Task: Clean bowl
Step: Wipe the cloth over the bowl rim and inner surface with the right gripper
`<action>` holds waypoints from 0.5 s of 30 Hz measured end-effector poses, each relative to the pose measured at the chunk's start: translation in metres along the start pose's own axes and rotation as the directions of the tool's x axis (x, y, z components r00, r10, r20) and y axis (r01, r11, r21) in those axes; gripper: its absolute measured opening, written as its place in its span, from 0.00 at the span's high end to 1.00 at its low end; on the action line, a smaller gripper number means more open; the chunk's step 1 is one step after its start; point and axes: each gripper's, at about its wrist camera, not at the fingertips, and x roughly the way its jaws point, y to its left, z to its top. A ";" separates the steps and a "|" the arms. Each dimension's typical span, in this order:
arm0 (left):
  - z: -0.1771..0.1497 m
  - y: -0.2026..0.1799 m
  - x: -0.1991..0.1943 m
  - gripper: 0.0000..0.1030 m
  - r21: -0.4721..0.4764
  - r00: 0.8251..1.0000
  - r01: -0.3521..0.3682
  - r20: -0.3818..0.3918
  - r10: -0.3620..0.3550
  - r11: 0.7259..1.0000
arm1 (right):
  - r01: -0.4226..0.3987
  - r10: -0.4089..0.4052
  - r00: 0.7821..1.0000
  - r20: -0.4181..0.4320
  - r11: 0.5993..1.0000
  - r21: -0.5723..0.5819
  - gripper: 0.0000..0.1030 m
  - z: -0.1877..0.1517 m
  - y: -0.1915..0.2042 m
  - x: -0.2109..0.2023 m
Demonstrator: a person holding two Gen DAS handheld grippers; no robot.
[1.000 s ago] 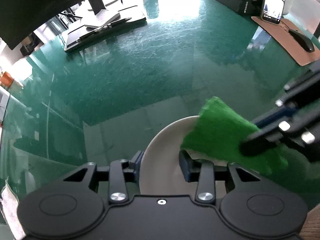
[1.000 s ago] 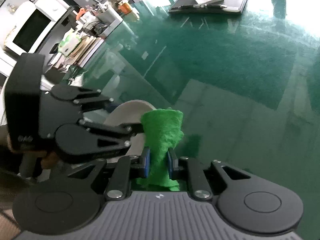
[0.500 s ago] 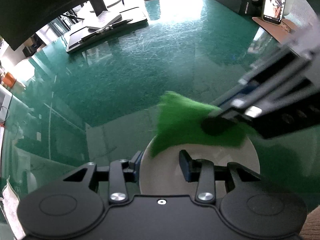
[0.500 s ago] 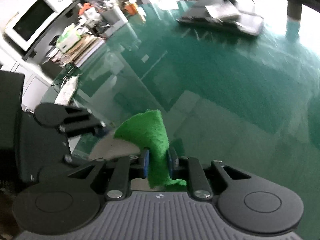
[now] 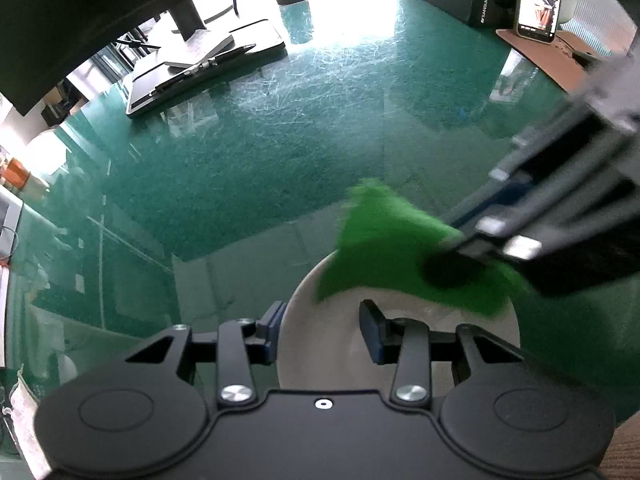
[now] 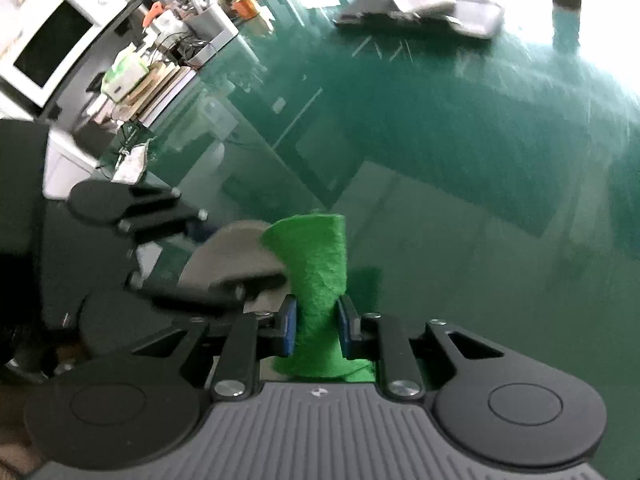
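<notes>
The left gripper is clamping the near rim of the white bowl, one finger outside the wall and one inside, and is holding it steady on the green glass table exactly where it stood a second ago. The right gripper is carrying the green cloth pinched between its narrow fingers; its jaws are easing slightly apart, yet the pads are still pressing the fabric.

The change is in the cloth's position. A second ago it was lying over the bowl's right-hand edge as seen from the left wrist view; it is now sweeping across the far rim, with the free corner overhanging the table beyond. Motion blur on the right gripper confirms that the stroke is under way.

Judgement: wiping is progressing around the rim, while the bowl's inner floor near the left gripper is remaining uncovered. The loosening pinch is a risk to cloth control.
</notes>
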 end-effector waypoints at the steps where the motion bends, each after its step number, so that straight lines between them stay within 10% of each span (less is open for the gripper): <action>1: 0.000 -0.001 0.000 0.61 0.000 1.000 -0.003 0.001 0.003 1.000 | -0.002 0.002 1.000 0.000 1.000 -0.025 0.80 0.008 0.003 0.005; 15: 0.005 -0.004 0.001 0.59 0.013 1.000 -0.001 0.000 0.001 1.000 | -0.035 0.039 0.999 -0.038 0.994 0.106 0.77 -0.032 -0.011 -0.011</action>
